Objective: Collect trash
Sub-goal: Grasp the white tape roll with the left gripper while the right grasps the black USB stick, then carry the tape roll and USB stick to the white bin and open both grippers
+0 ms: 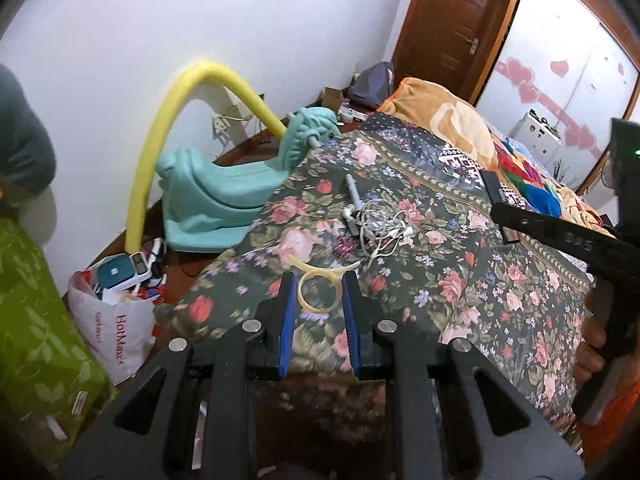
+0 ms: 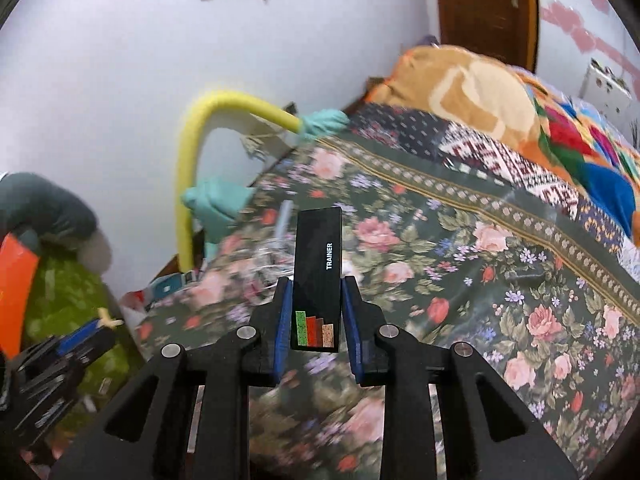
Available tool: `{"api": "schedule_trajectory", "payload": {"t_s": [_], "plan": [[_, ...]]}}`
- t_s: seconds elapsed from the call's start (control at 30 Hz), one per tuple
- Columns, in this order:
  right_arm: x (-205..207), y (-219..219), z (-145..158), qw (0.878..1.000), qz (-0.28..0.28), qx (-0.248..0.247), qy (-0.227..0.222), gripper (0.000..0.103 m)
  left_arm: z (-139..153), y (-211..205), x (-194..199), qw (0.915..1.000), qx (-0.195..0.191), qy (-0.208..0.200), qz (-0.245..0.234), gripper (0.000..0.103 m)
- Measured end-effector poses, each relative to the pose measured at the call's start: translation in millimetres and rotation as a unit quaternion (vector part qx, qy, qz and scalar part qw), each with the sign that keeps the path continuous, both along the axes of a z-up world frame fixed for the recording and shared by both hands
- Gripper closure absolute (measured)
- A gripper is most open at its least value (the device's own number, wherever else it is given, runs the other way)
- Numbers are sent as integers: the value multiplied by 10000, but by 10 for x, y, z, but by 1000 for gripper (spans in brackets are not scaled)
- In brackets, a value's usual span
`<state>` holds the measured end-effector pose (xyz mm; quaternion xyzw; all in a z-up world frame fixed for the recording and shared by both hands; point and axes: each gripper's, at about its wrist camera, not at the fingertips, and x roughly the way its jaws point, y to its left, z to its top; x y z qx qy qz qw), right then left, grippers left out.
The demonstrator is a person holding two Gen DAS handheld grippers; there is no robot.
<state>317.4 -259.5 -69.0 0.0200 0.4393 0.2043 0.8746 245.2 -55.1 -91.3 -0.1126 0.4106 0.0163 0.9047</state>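
Right gripper (image 2: pixel 314 312) clamps black "TRAINER" box (image 2: pixel 318 280) above bed (image 2: pixel 500 280), left gripper (image 1: pixel 319 300) seemingly pinching yellowish ring (image 1: pixel 320 292); approx two items lifted, cable tangle (image 1: pixel 380 228) etc. left.

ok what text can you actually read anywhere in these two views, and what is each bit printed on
"TRAINER": white letters on the black box held in the right hand-held gripper.
"HotMaxx": red print on the white plastic bag on the floor; the last letters are unclear.
Raised letters on the black bar at the right of the left wrist view: too blurred to read.
Smaller red print on the bag: unreadable.
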Motion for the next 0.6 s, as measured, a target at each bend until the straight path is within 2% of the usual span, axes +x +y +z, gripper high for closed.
{"api": "schedule_trajectory", "payload": {"t_s": [0.3, 0.6], "plan": [[-599, 592, 147, 9975, 693, 104, -97, 81, 78, 376, -644, 9991, 120, -20, 408, 82], [-1042, 1242, -20, 9905, 1371, -16, 89, 81, -106, 849, -1193, 9956, 83, 242, 903, 82]]}}
